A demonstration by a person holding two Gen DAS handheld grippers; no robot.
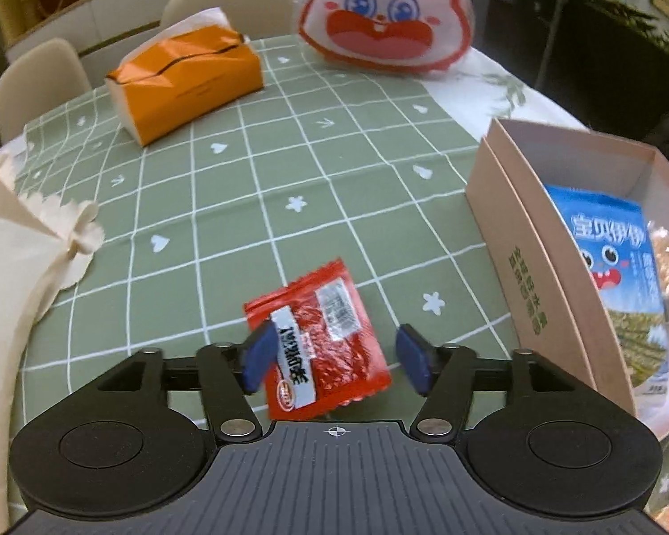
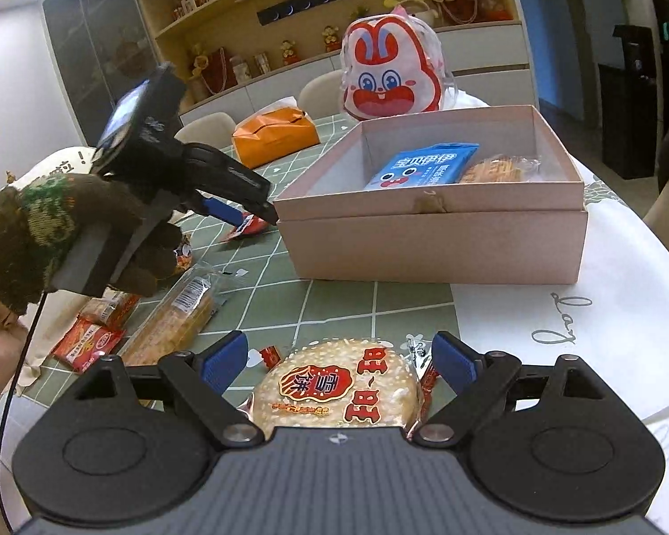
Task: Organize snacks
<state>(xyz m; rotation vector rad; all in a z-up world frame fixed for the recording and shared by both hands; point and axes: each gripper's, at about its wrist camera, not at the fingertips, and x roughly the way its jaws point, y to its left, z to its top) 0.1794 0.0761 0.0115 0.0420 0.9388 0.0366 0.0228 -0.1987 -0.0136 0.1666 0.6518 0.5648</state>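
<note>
A: Where was the red snack packet (image 1: 319, 339)?
B: Lower centre, on the green cloth, loose between the left gripper (image 1: 334, 359)'s spread jaws; the pink box (image 1: 553, 276) sat at right.
A: Next?
B: Probably closing on it. The right gripper (image 2: 334, 368) stood apart around the rice cracker (image 2: 334, 385), unclamped.

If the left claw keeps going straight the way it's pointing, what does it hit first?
Most likely the red packet, lying between the open left claw tips, then the tablecloth under it. Depth is hard to judge; the pink box sits off to the right.

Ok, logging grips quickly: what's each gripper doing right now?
Left gripper: open, flat red foil snack packet loose between its jaws.
Right gripper: open around round rice cracker pack.
</note>
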